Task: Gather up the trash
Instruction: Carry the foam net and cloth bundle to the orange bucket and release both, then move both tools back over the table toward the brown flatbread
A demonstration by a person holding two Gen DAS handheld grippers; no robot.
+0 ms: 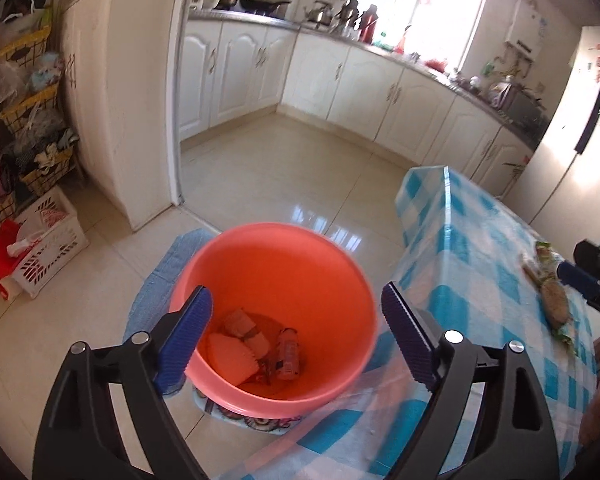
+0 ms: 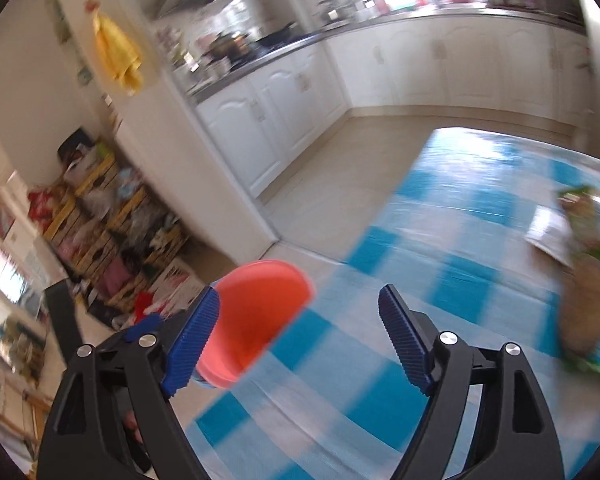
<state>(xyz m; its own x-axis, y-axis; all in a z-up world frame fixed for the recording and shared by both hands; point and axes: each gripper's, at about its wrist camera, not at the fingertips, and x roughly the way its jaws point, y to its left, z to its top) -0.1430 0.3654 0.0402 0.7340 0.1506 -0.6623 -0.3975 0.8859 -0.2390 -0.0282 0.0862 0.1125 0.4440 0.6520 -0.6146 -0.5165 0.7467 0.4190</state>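
Note:
An orange bucket (image 1: 284, 276) stands on the floor beside the table, holding pieces of trash: crumpled cups (image 1: 244, 324), a flat fan-shaped piece (image 1: 230, 358) and a small bottle (image 1: 287, 354). My left gripper (image 1: 296, 292) hangs open over the bucket's mouth with nothing between its fingers. On the blue-checked tablecloth (image 1: 480, 240) lie brown and green wrappers (image 1: 552, 300). The right gripper's blue tip (image 1: 580, 278) shows close beside them. In the blurred right wrist view, my right gripper (image 2: 300, 294) is open and empty above the tablecloth (image 2: 460, 248), with the bucket (image 2: 260, 304) to its left and the wrappers (image 2: 584, 308) at the far right.
A blue mat (image 1: 160, 276) lies under the bucket. A white basket (image 1: 48, 252) and yellow wire racks (image 1: 24, 120) full of clutter stand at the left. White kitchen cabinets (image 1: 240, 68) line the back, and a fridge (image 1: 572, 140) stands beyond the table.

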